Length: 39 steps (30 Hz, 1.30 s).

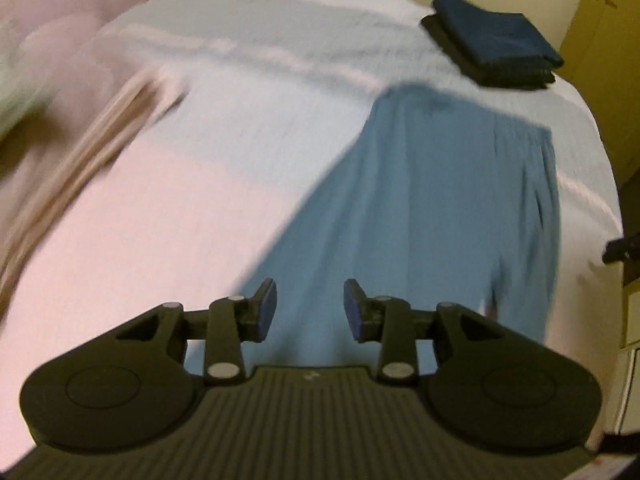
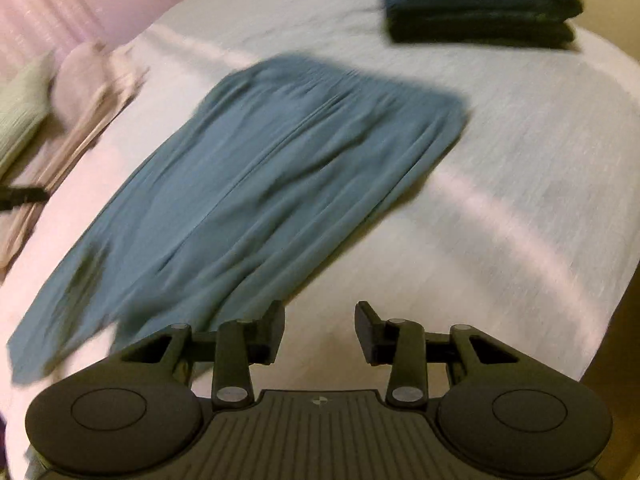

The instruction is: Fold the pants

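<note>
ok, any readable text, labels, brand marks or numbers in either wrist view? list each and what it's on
None: no readable words, numbers or brand names in either view.
Small pale mark on the right gripper body: a symbol, not text.
Similar small mark on the left gripper body: too blurred to read.
Blue pants, dark folded stack and bed sheet: no print or label visible; both views are motion-blurred.

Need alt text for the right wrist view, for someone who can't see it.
The right gripper hangs open and empty over a pale bedsheet, just off the near edge of teal pants lying flat. A folded dark stack sits beyond; the image is motion-blurred.
</note>
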Each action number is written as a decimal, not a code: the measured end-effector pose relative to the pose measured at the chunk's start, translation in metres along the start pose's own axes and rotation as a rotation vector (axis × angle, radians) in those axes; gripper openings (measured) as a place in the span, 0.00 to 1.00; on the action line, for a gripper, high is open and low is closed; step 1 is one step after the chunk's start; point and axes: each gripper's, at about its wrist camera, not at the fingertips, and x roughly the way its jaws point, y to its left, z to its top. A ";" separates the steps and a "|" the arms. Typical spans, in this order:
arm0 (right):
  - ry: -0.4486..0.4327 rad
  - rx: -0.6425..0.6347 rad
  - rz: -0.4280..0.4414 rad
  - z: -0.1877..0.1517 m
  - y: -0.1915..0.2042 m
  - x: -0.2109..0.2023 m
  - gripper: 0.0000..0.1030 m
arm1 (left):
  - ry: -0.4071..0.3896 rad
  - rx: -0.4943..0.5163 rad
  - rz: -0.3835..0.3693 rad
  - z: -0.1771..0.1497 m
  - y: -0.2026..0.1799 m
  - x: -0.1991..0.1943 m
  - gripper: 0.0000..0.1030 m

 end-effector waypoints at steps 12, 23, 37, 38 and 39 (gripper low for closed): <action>0.019 -0.109 0.051 -0.159 0.148 -0.016 0.35 | 0.097 -0.057 0.074 -0.292 0.004 -0.141 0.48; 0.147 -0.255 0.112 -0.222 0.204 0.028 0.35 | 0.115 0.027 0.052 -0.385 -0.015 -0.134 0.48; 0.078 -0.216 0.084 -0.261 0.235 0.037 0.35 | 0.181 0.023 -0.236 -0.376 0.039 -0.092 0.14; 0.066 -0.200 0.068 -0.268 0.239 0.036 0.35 | 0.187 0.035 -0.262 -0.376 0.039 -0.093 0.06; 0.057 -0.178 0.052 -0.275 0.242 0.035 0.35 | 0.184 0.050 -0.280 -0.376 0.038 -0.097 0.03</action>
